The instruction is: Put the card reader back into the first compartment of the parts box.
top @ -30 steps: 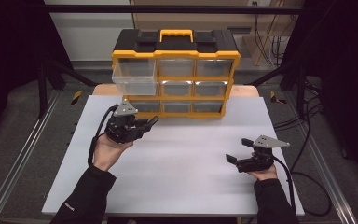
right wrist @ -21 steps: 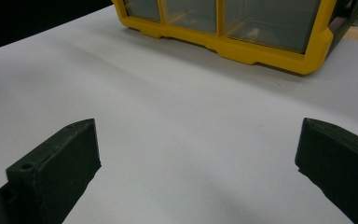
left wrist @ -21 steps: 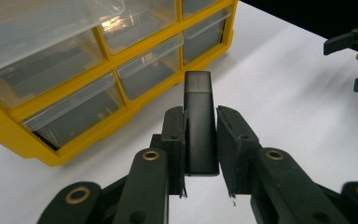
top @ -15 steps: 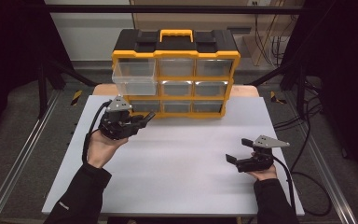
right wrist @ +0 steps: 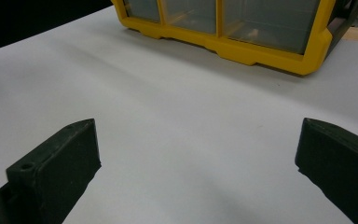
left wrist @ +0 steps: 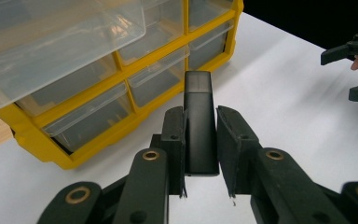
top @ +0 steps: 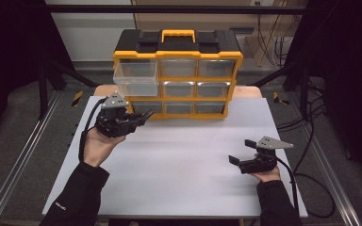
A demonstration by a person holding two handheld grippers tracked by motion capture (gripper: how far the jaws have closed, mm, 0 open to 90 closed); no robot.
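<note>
Black block (left wrist: 199,123) clamped in the left tongs (top: 139,117), below the organizer's (top: 178,70) pulled-out top-left drawer (top: 135,76); stowing it remains. Right tongs (top: 241,151) rest wide, empty, on the counter (top: 188,155).

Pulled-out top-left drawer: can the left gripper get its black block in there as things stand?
Probably yes. The drawer stands pulled out with its top open, the left gripper sits just below it, shut on the black block, and nothing lies between. It would have to rise first.
</note>
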